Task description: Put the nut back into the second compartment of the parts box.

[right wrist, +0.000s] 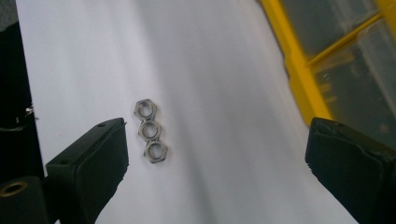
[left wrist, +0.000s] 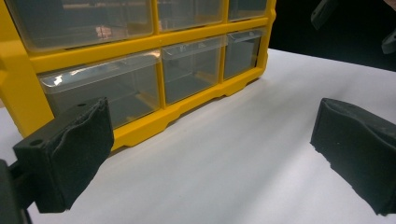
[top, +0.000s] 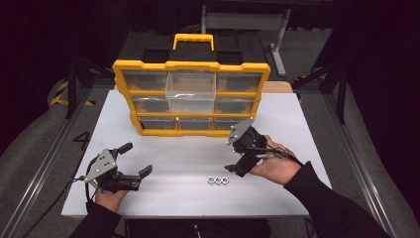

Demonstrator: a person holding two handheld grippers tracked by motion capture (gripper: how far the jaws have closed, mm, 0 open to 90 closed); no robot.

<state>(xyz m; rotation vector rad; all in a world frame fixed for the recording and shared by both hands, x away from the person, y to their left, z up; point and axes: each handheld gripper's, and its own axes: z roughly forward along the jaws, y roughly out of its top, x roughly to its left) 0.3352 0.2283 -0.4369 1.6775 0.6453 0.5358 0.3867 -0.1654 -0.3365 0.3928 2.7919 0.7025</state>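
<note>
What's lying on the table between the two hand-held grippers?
Three metal nuts in a touching row, close beside the right gripper; toward the left gripper the table is bare, per the high view.

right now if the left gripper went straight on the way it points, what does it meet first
Probably the yellow drawer cabinet: the open left gripper faces its bottom row of drawers across bare white table. Depth is hard to judge.

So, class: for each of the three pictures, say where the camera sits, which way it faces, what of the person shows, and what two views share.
High view: above the person's side, looking forward and down on the white table; forearms, left gripper and right gripper show.
Left gripper view: low on the left gripper, facing the yellow drawer cabinet; open jaws show.
Right gripper view: above the table on the right gripper, looking down at three nuts; open jaws show.
Shared: nuts and cabinet appear in the high and right gripper views.
</note>
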